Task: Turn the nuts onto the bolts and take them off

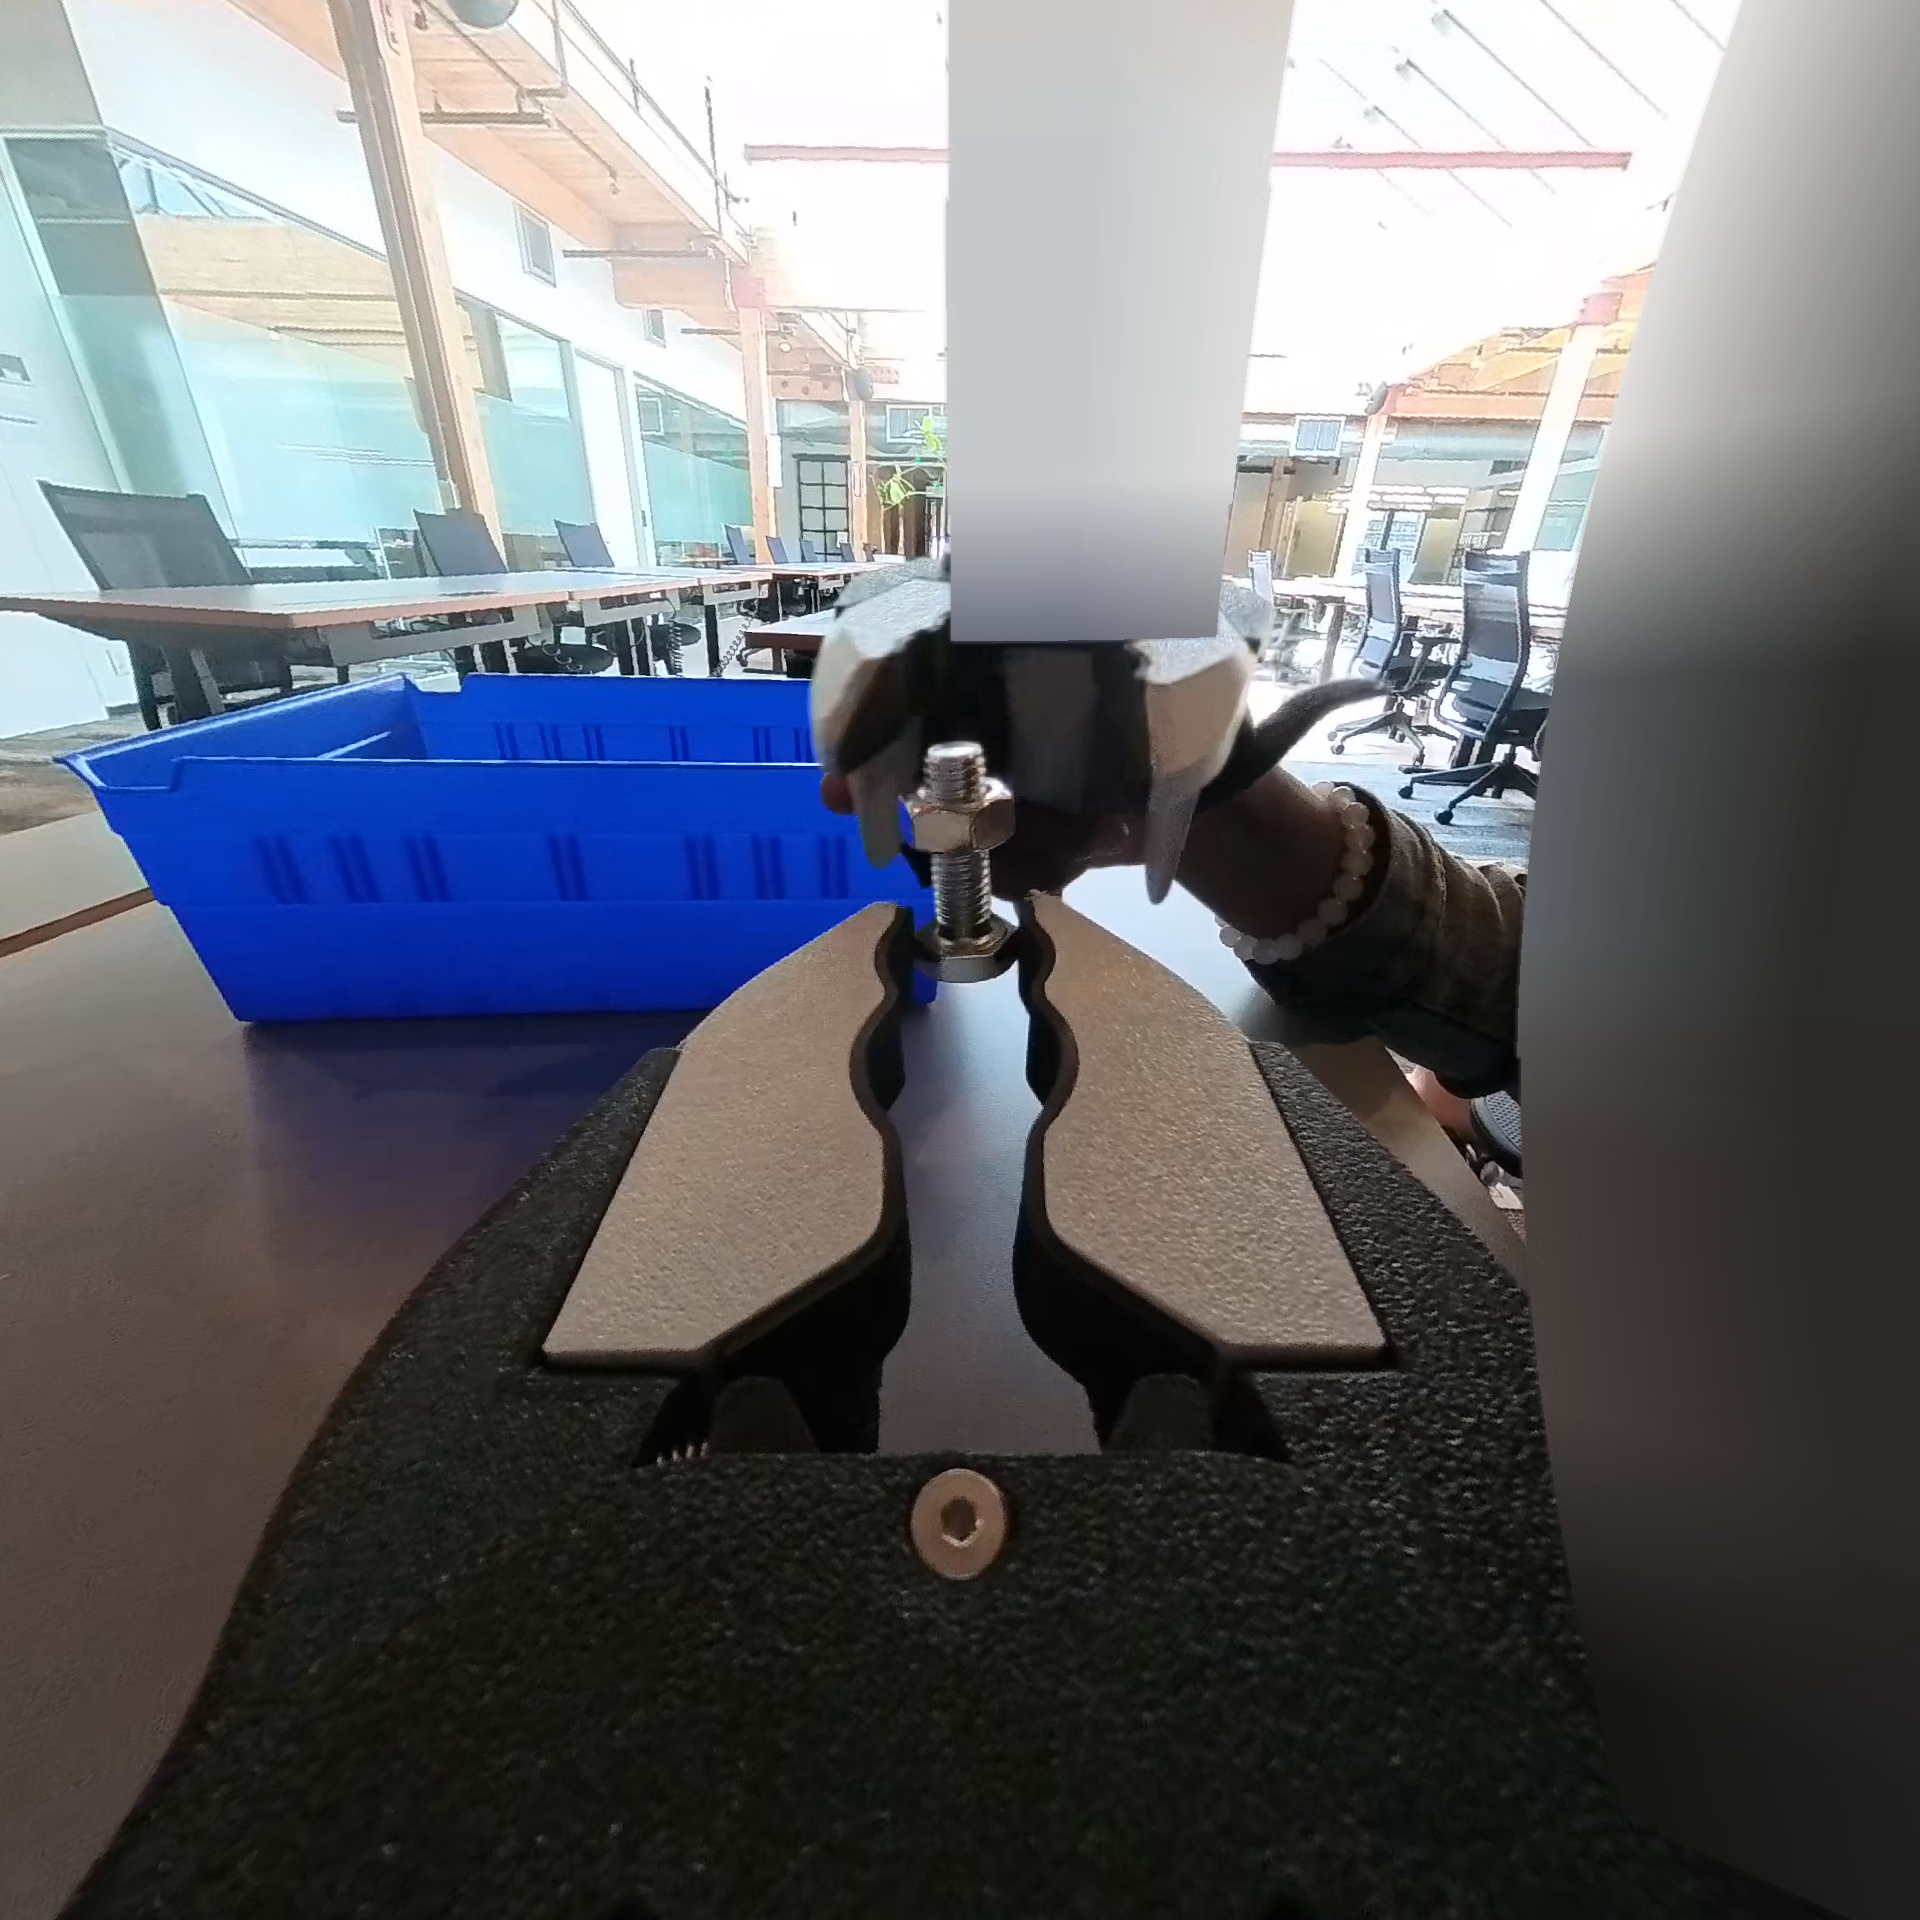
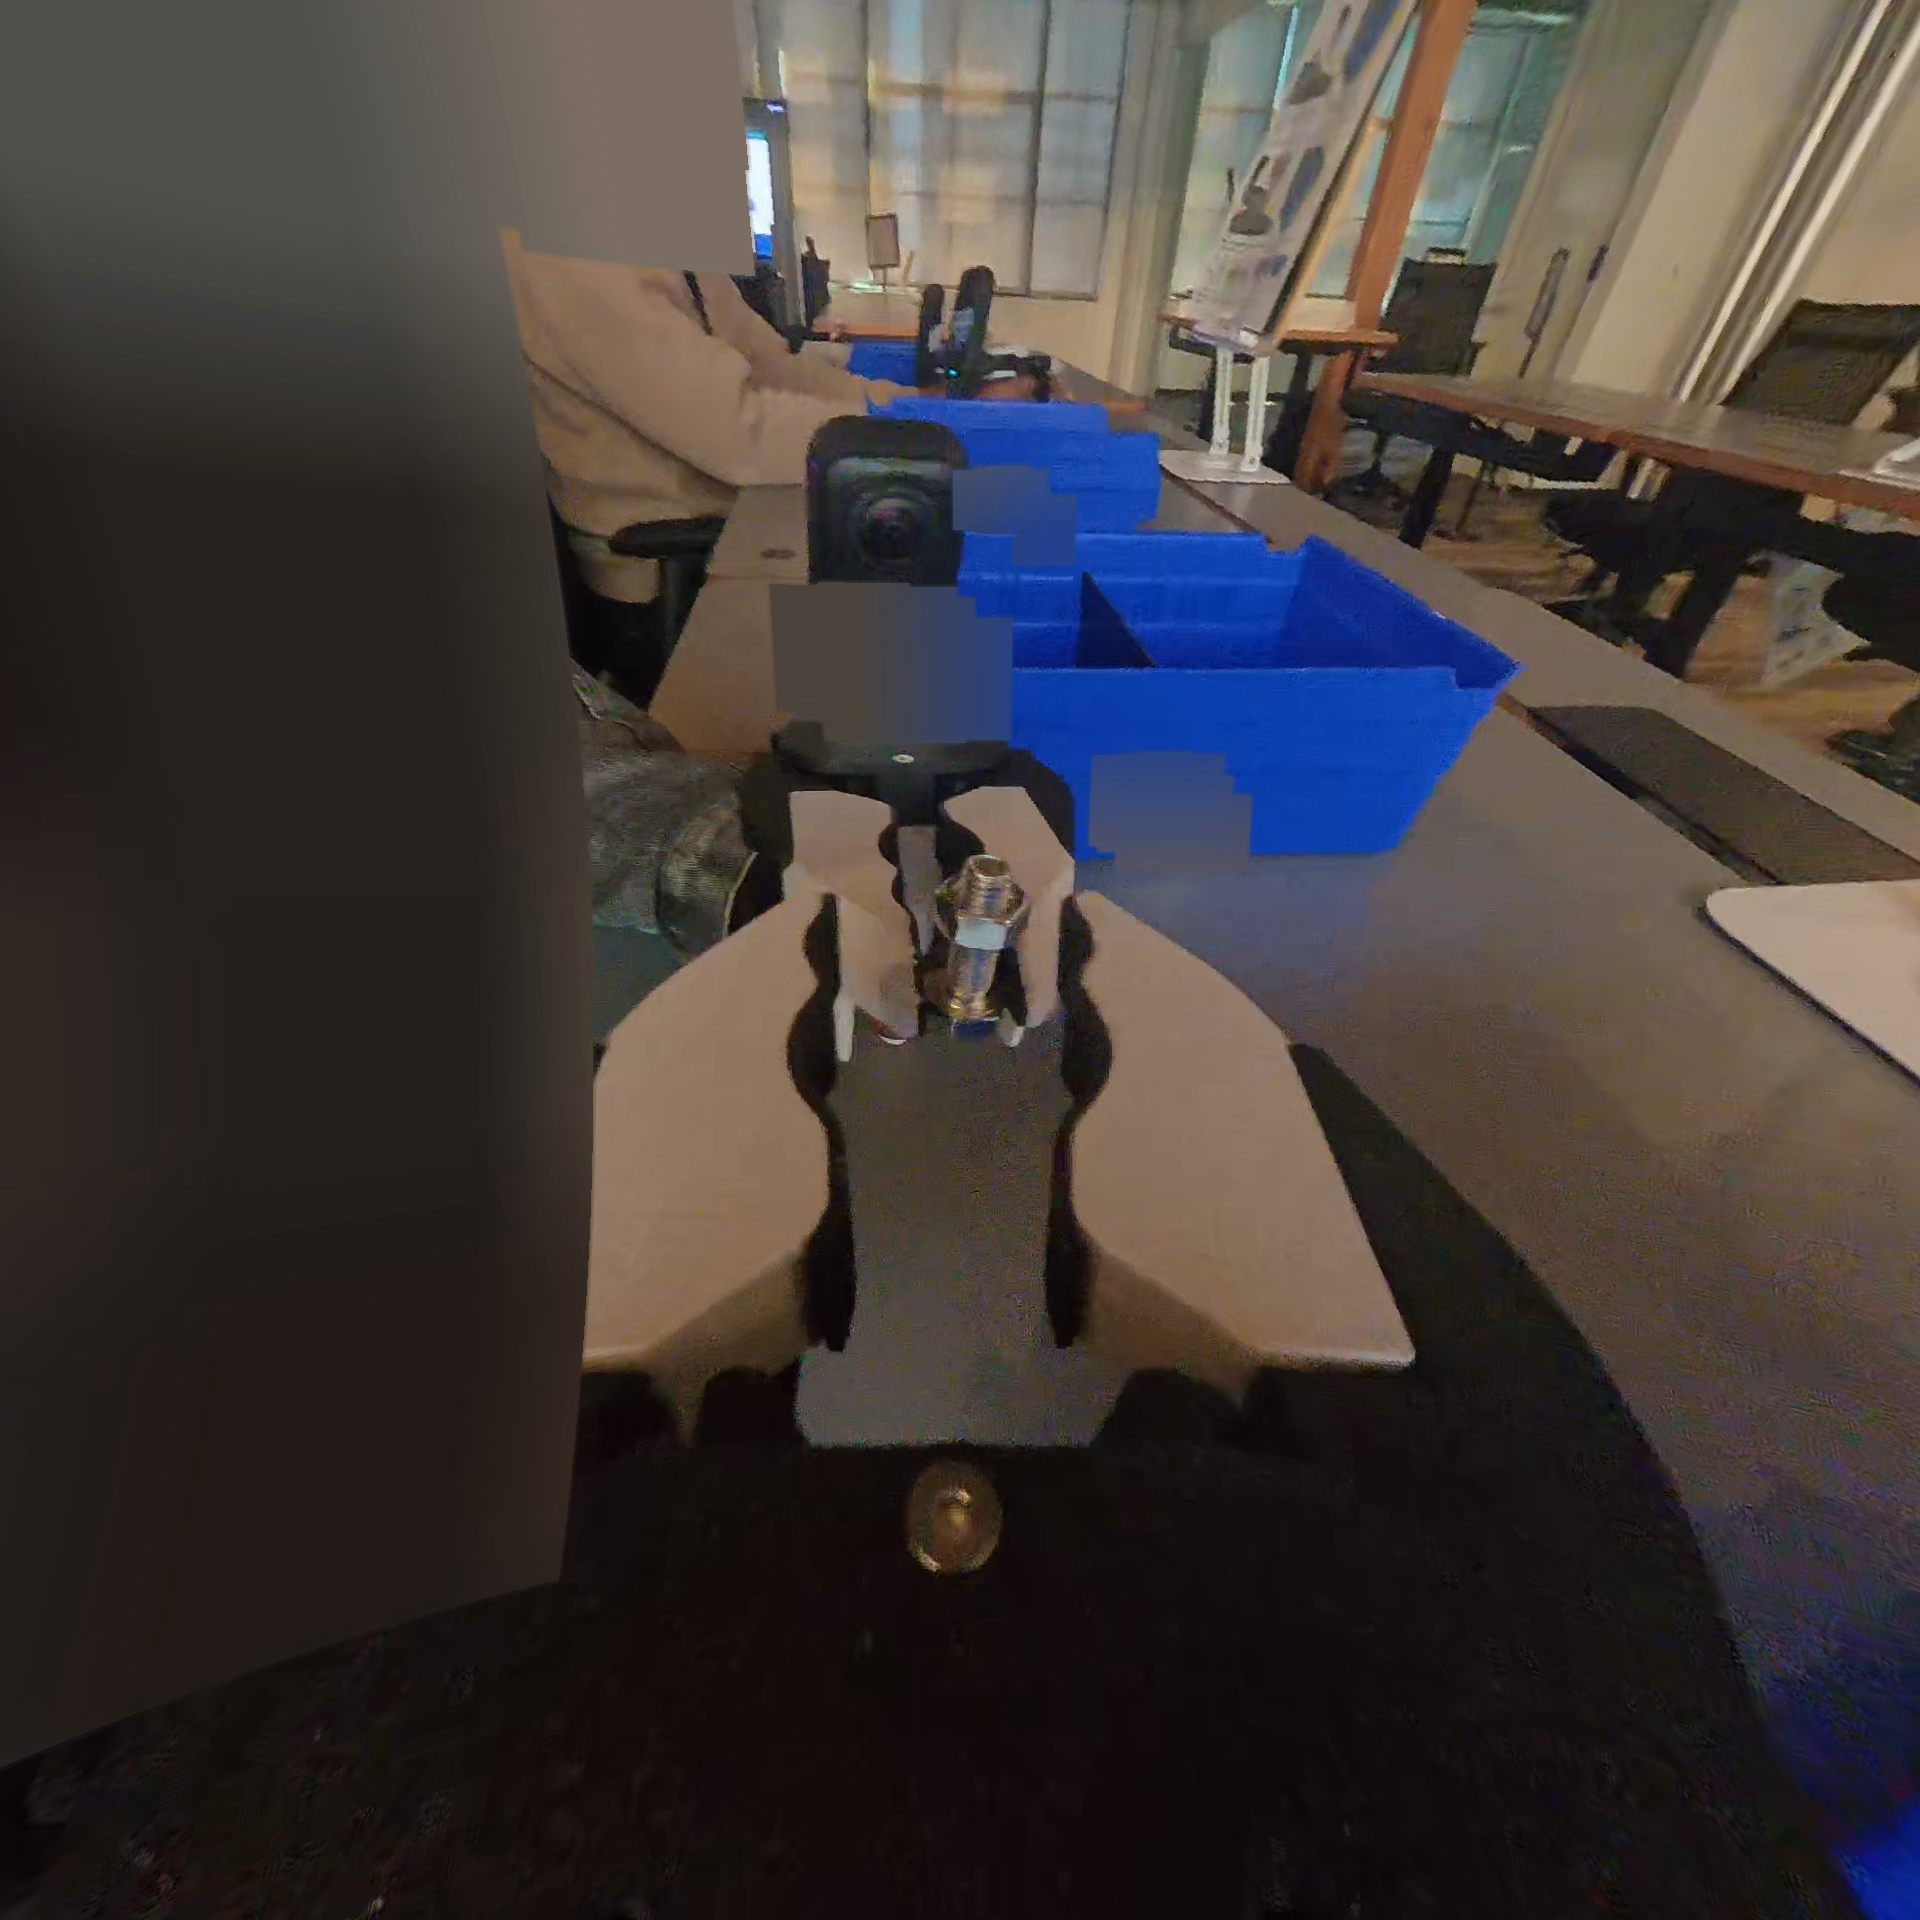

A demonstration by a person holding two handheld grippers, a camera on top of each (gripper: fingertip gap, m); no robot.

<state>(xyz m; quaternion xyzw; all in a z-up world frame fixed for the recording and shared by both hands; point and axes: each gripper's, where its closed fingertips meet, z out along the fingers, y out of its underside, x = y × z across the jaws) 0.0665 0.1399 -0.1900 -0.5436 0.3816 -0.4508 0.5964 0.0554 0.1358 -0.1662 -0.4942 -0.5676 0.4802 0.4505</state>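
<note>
**Bolt pinned at the head, nut sitting partway down the thread**

While the left gripper (image 1: pixel 961 940) has its fingertips clamped on the hex head at the bottom of the bolt (image 1: pixel 958 868), the shank stands upright off the dark table (image 1: pixel 312 1143) with the threaded end pointing up. That grip looks like it's there to stop the bolt from spinning, so only the nut turns.

The nut (image 1: pixel 961 816) sits partway down the thread, a few turns below the top, with bare thread above and below it. From one moment nobody can say whether it's going on or coming off.

The right gripper (image 2: pixel 951 971) comes in from the opposite side, facing the left one. Its fingers are spread apart, with the nut (image 2: pixel 979 914) and bolt (image 2: pixel 971 961) between the tips. Whether a tip is touching the nut is hard to tell, since the right wrist view is soft. Likely it's positioned to nudge or re-grip the nut for the next twist.

Behind the action sits a blue bin (image 1: pixel 468 831), close to the bolt but not touching the grippers. A wrist with a beaded bracelet (image 1: pixel 1320 883) shows behind the right gripper.
</note>
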